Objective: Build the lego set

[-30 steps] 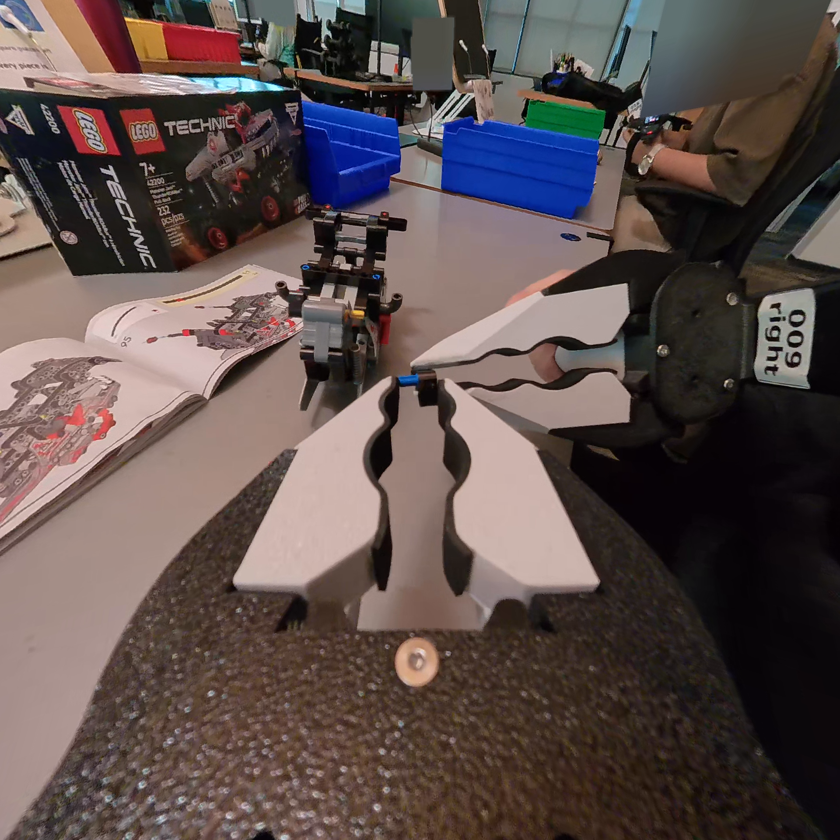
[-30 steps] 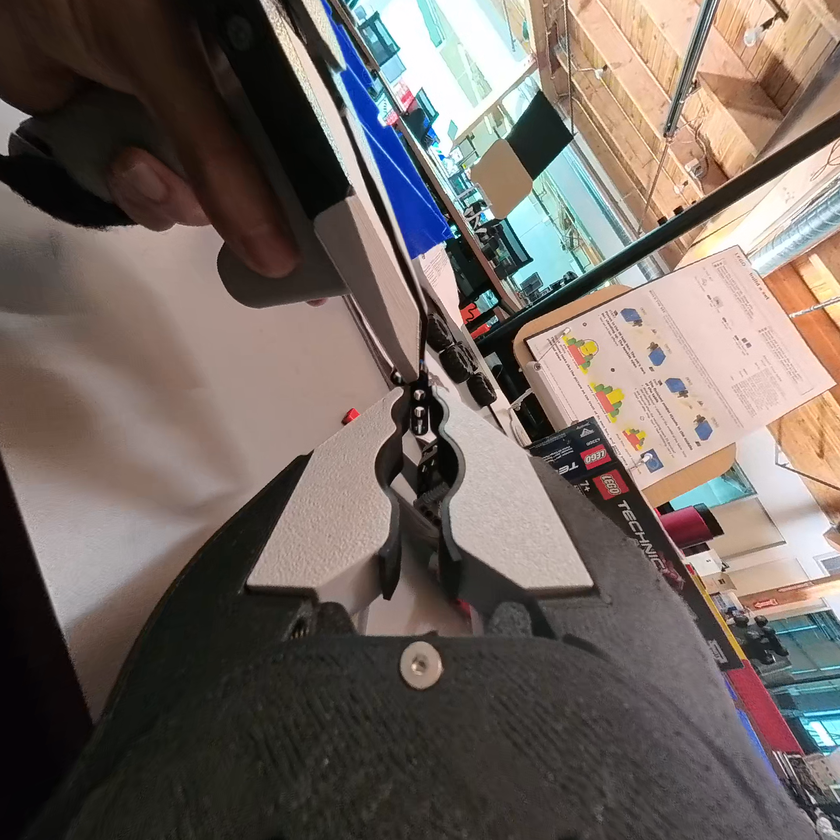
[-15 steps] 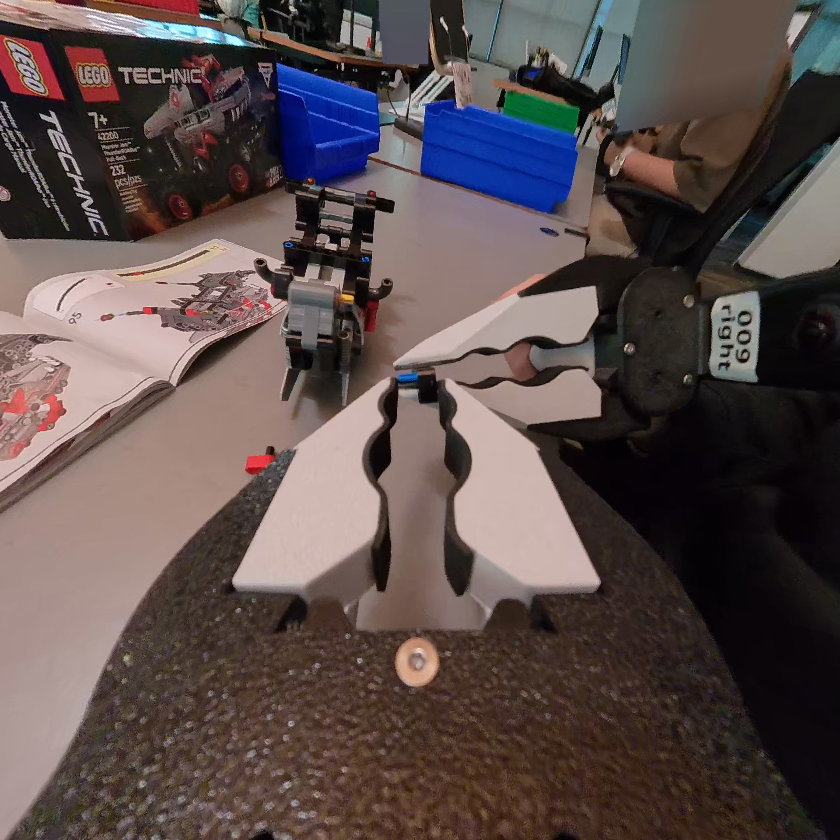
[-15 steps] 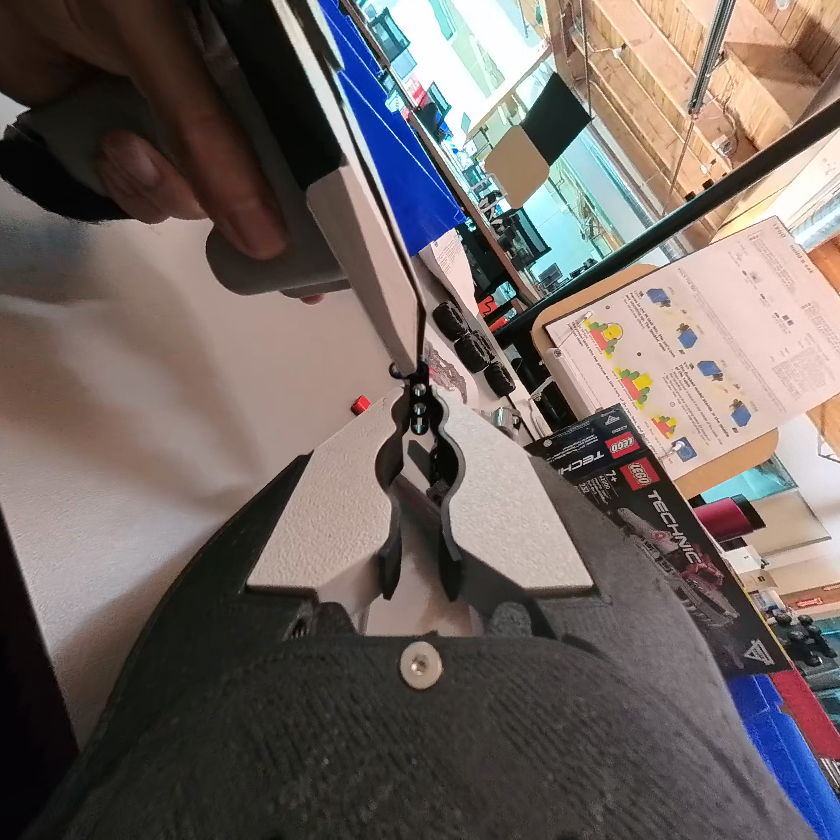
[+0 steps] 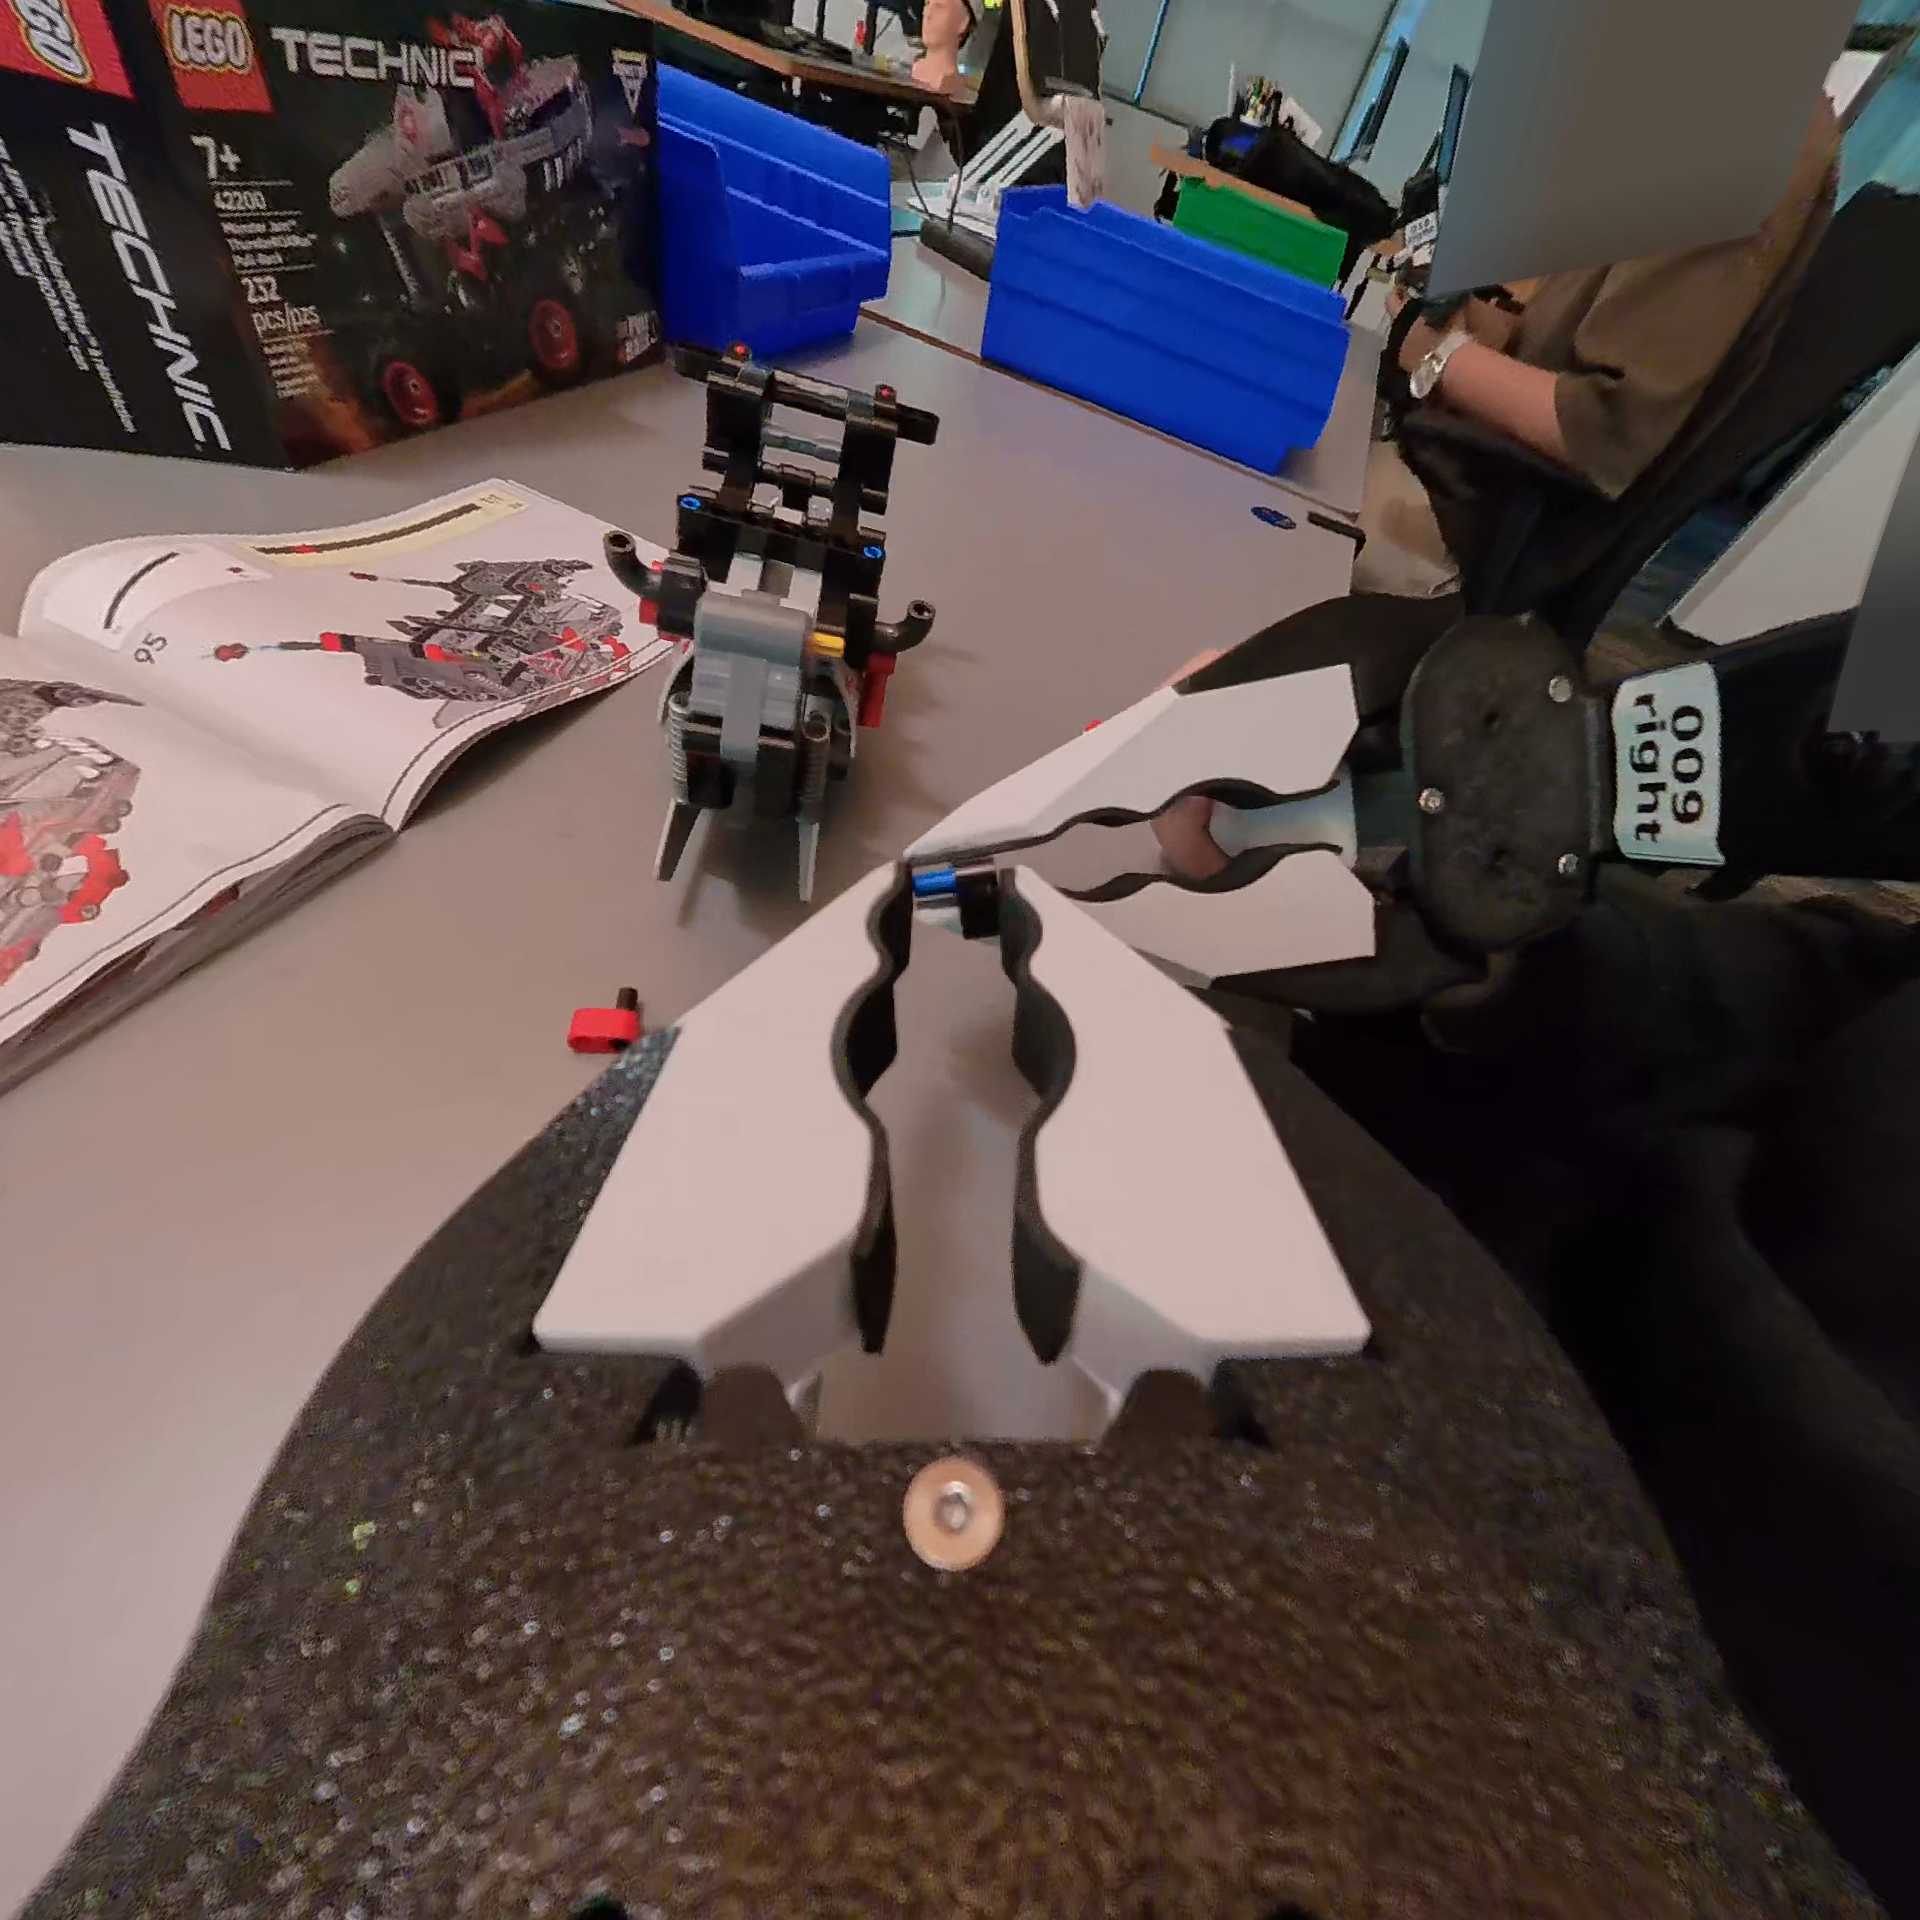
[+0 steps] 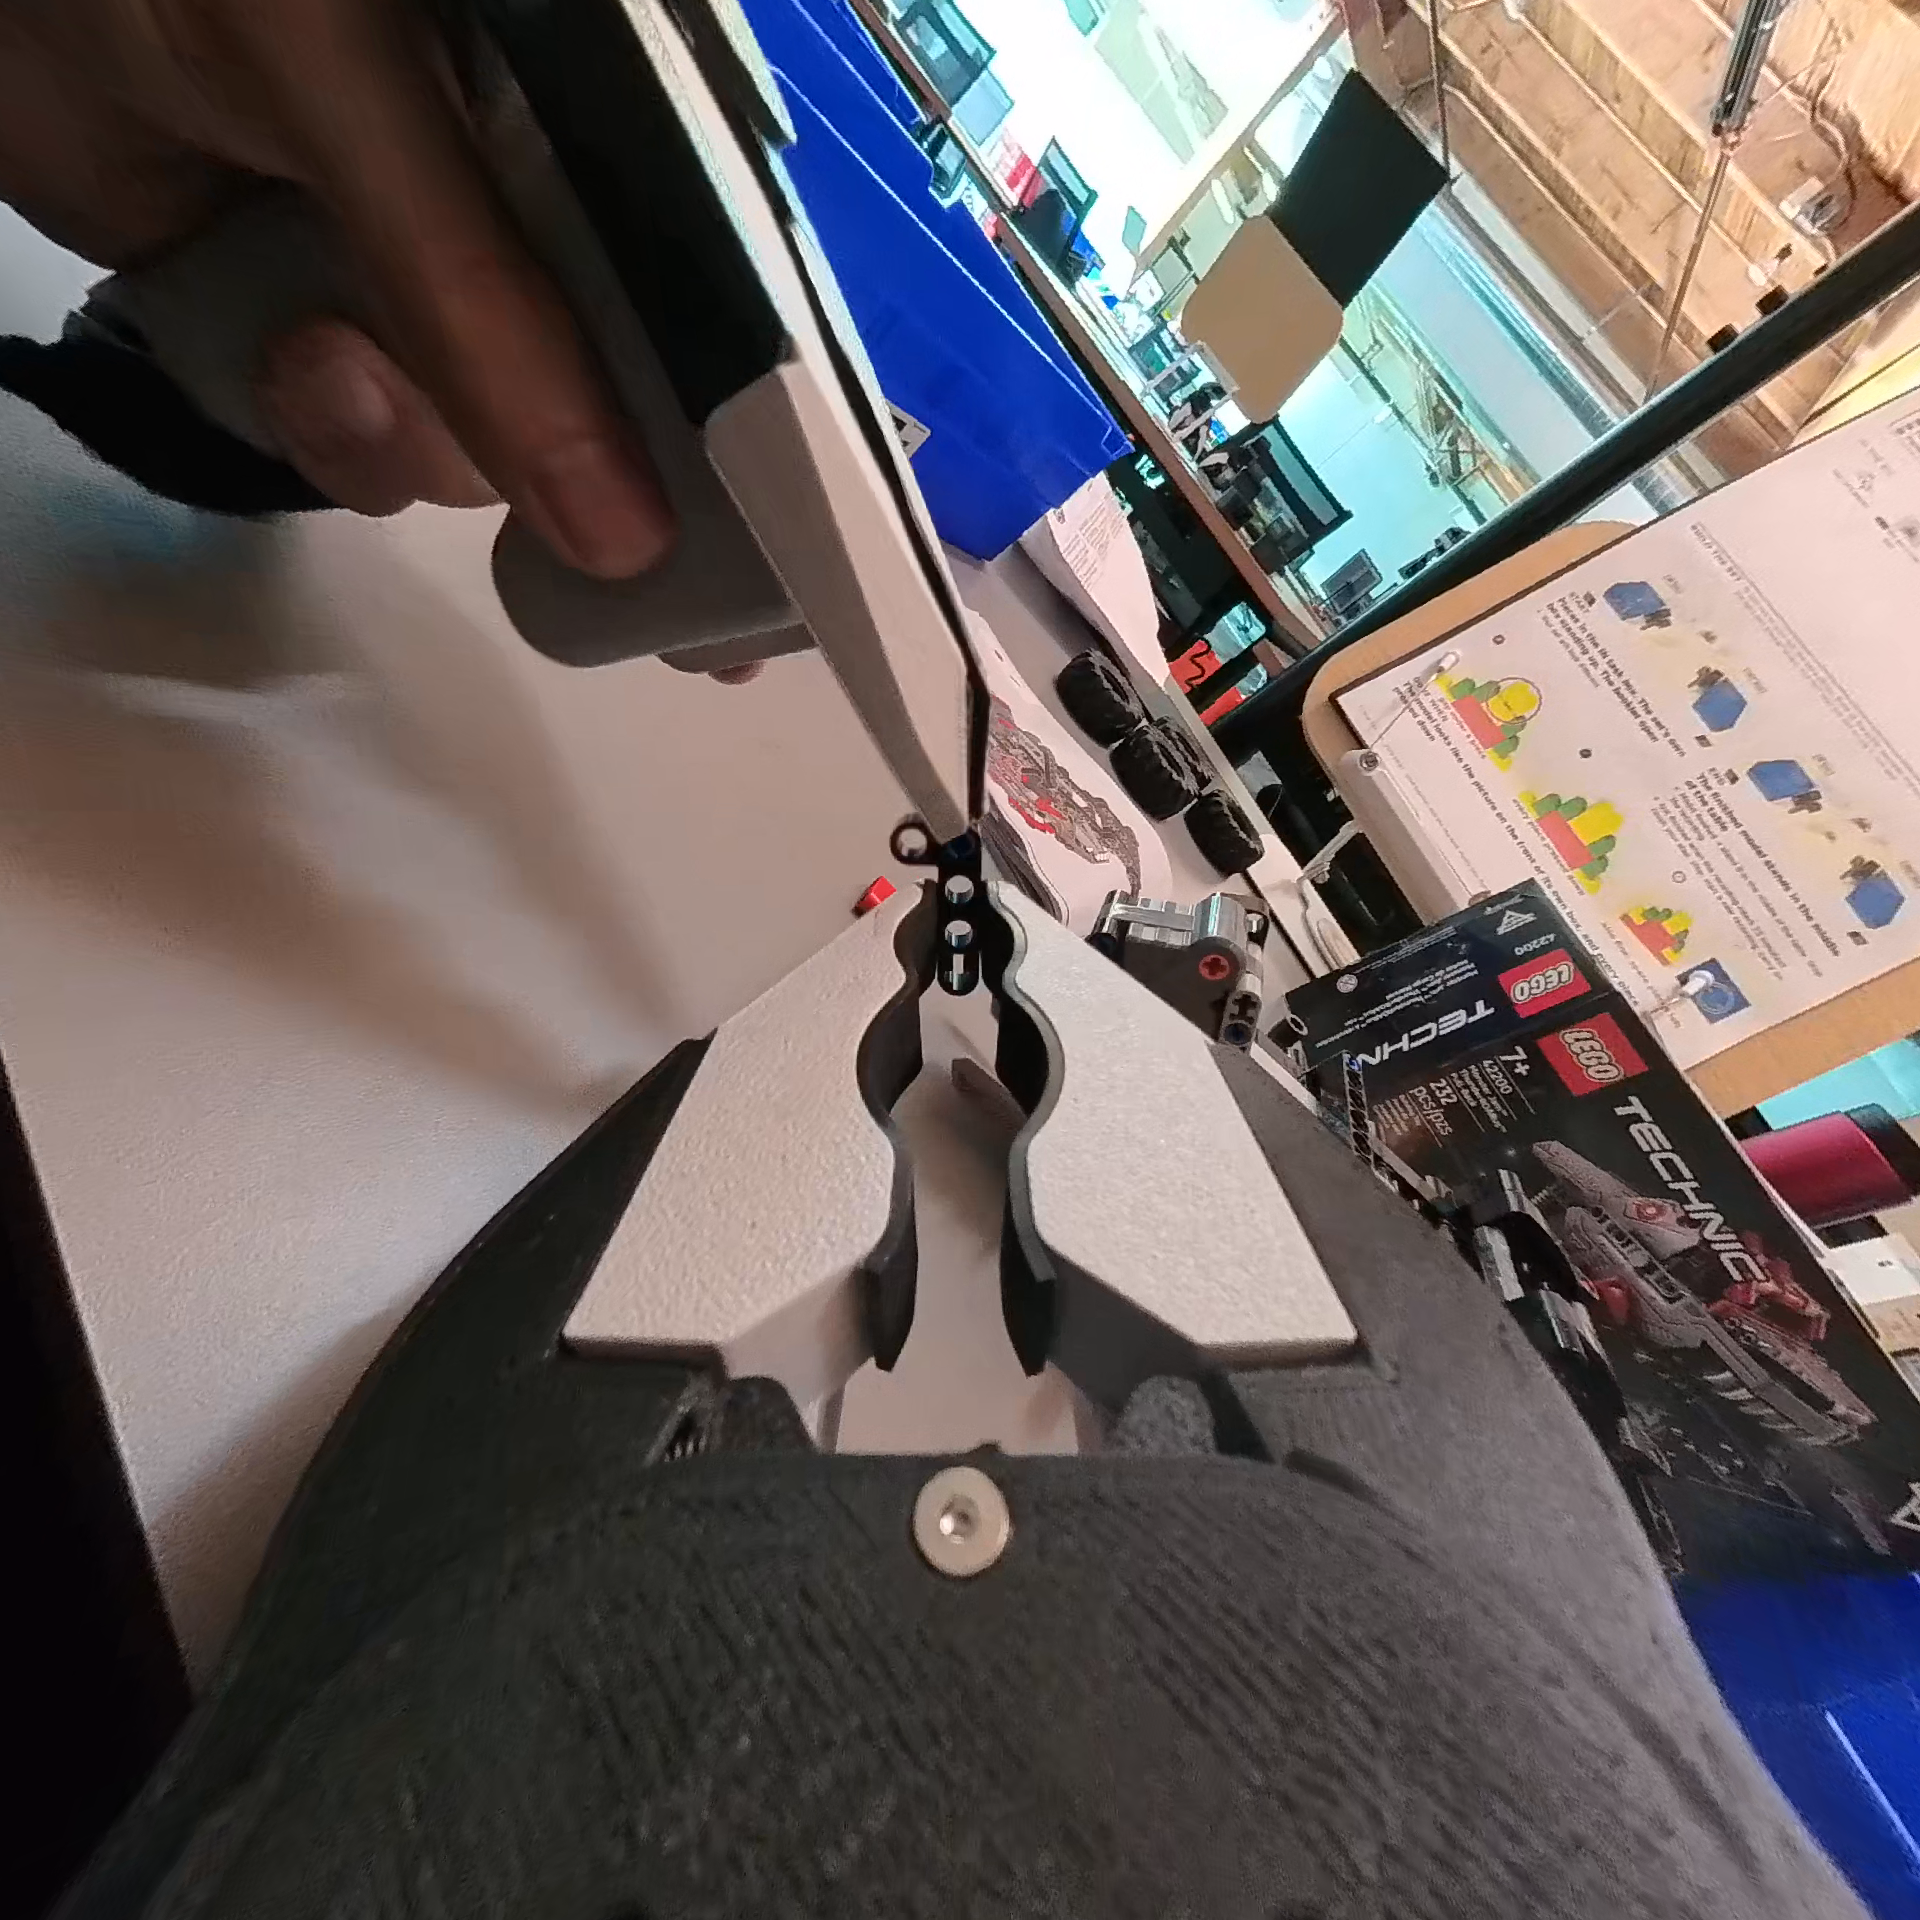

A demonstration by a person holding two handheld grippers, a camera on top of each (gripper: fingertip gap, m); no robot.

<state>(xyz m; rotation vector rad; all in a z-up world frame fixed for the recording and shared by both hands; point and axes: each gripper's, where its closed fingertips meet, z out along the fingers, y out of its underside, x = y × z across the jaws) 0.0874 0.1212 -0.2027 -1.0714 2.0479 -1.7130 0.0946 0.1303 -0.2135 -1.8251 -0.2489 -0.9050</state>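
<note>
Above the near edge of the gray table (image 5: pixel 1091 499), the two grippers meet tip to tip. The left gripper (image 5: pixel 954 902) is clenched on a small blue-and-black pin (image 5: pixel 951 896), whose long axis lies crosswise between its fingertips. The right gripper (image 6: pixel 954 940) grasps a short black beam (image 6: pixel 958 940) with a row of holes; in its own view the beam stands lengthwise out of the fingertips, toward the left gripper's tip. Seen from the left wrist, the right gripper comes in from the right, at roughly a right angle, and the pin sits just at its tip. My reading is that the pin is being pushed into one of the beam's holes, so the move turns on lining the pin's axis up with a hole.

Ahead and slightly left of the left gripper, well apart from both, stands one half-built black and gray truck frame (image 5: pixel 784 623). Counted: one open instruction booklet (image 5: pixel 312 665), one set box (image 5: pixel 312 208), two blue bins (image 5: pixel 1153 312), one loose red piece (image 5: pixel 603 1027) on the table, and three black tires (image 6: pixel 1153 764) beyond the booklet.
</note>
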